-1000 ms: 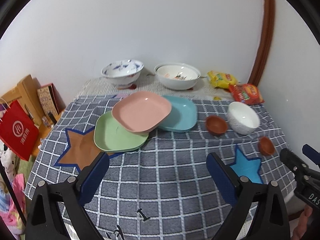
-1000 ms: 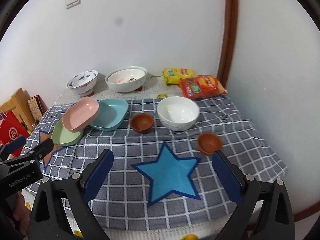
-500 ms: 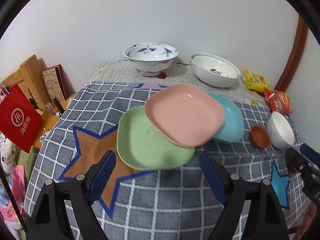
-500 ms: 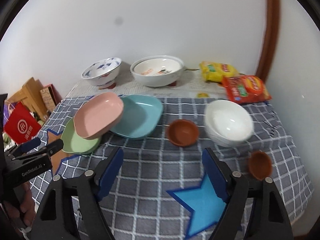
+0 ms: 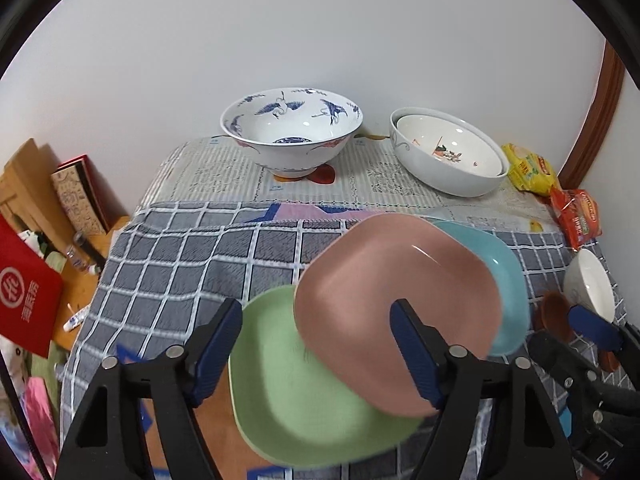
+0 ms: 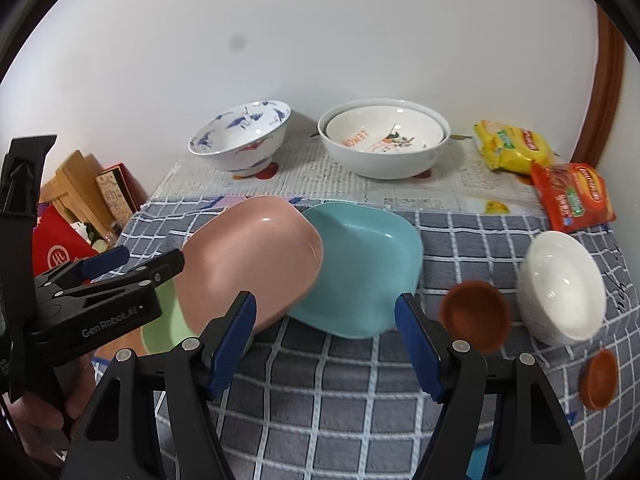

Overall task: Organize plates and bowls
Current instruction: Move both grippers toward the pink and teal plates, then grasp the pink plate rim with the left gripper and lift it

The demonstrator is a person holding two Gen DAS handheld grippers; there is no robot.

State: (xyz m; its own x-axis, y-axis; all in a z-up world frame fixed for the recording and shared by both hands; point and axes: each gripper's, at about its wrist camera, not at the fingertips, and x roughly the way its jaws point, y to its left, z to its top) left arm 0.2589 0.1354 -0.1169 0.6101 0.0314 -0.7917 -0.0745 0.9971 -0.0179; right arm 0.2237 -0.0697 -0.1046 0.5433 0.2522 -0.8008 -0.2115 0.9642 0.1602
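Three rounded-square plastic plates lie overlapped on a bench (image 5: 168, 248) draped in a grey cloth with a white check. The pink plate (image 5: 400, 304) sits on top, tilted, its lower edge resting on the pale green plate (image 5: 296, 396) and its far edge lapping over the light blue plate (image 6: 360, 272). The row runs diagonally, green nearest the camera and blue farthest in the left wrist view. All three face up, with shallow, glossy wells and raised rims.

The left gripper (image 5: 316, 352) hangs over the green and pink plates, its blue-padded jaws closing but apart, with the plates' overlapping edges in the gap below them and the pads not pressing on anything. The right gripper (image 6: 324, 340) hovers at the near edge of the blue plate, its jaws likewise closing, apart and clear of the rim.

To the right stand a plain white bowl (image 6: 560, 284) and two small brown dishes (image 6: 476, 316), one beside the bowl, the other (image 6: 600, 378) near the bench edge. At the back, against the wall, sit a white bowl painted with blue cranes (image 5: 292, 128) and a larger white bowl (image 6: 384, 144) with a smaller printed one nested inside. Yellow (image 6: 512, 146) and orange snack packets (image 6: 572, 196) lie in the far right corner.
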